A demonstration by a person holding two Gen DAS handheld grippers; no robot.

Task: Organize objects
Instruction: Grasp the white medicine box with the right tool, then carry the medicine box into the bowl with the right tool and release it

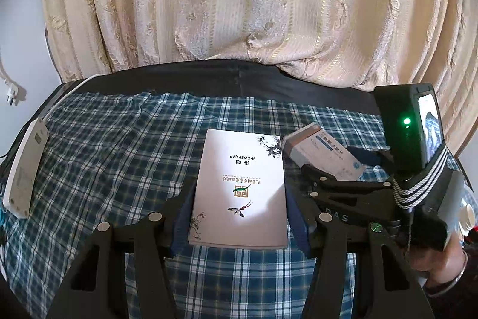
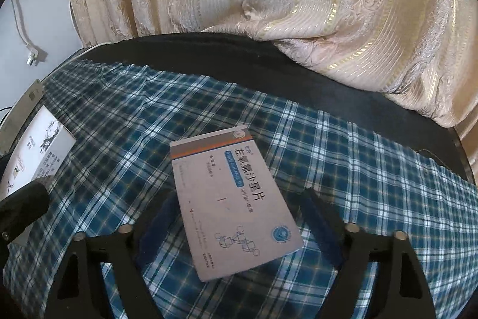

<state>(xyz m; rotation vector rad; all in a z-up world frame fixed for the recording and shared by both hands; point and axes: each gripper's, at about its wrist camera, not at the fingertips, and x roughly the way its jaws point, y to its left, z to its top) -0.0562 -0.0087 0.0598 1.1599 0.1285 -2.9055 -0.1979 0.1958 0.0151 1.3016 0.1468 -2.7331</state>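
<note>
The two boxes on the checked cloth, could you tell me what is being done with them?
A person is tidying with a handheld gripper in each hand. The left gripper clasps the white shower cap box; the right gripper straddles the grey medicine box, pads not touching it. Both boxes lie on the checked cloth.

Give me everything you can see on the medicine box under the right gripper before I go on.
The medicine box is a flat, grey cardboard carton with a brown and orange band across its far end, blue Chinese lettering, a round blue seal and a line drawing near its close end. It looks closed and undamaged. It lies face up and skewed on the blue plaid cloth, between the fingers of the right gripper, which stand apart from its sides. The left wrist view shows it to the right of the shower cap packet.
</note>
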